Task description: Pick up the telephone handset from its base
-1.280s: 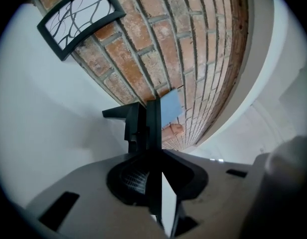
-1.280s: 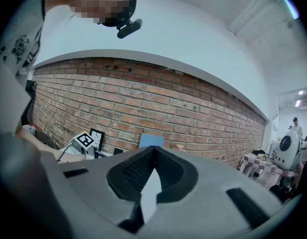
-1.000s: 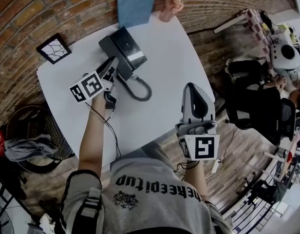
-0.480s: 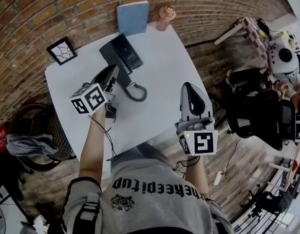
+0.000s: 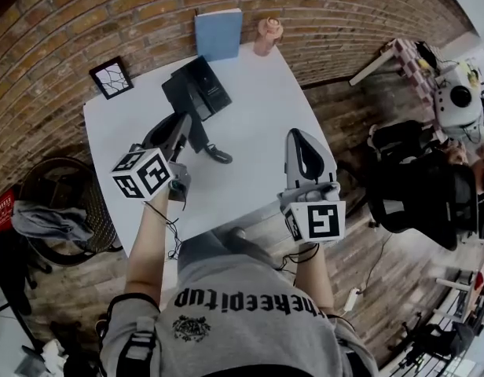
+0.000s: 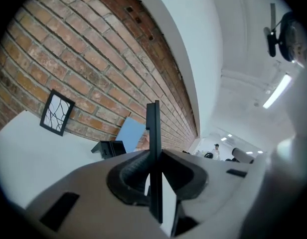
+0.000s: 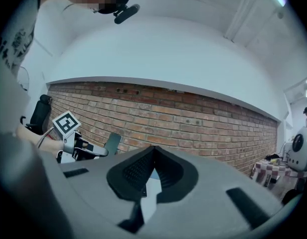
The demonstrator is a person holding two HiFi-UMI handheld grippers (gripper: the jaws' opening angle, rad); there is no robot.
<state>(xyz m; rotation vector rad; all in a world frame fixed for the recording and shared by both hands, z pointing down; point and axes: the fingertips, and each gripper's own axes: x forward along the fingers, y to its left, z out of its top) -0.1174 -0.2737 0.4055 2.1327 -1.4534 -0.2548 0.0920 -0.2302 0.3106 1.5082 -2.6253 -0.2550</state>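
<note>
My left gripper [image 5: 177, 132] is shut on the black telephone handset [image 5: 162, 130] and holds it up off the white table [image 5: 250, 108], short of the base. In the left gripper view the handset [image 6: 153, 133] stands edge-on as a thin black strip clamped between the jaws [image 6: 154, 156]. The black base [image 5: 196, 89] sits at the table's far side, and its cord [image 5: 217, 155] trails from it across the tabletop. My right gripper [image 5: 297, 138] hovers over the table's near right part, shut and empty. Its own view [image 7: 152, 152] shows the pads meeting, with the left gripper [image 7: 76, 144] off to the left.
A blue book [image 5: 218, 34] and a pinkish figurine [image 5: 267, 31] stand against the brick wall behind the base. A small framed picture [image 5: 111, 77] leans at the far left corner. A wire basket with cloth [image 5: 49, 218] stands left of the table, office chairs [image 5: 415, 187] to the right.
My left gripper has risen and pulled back from the base with the handset in it, rolling as it went. The cord has drawn out behind it. The right gripper shifted a little.
</note>
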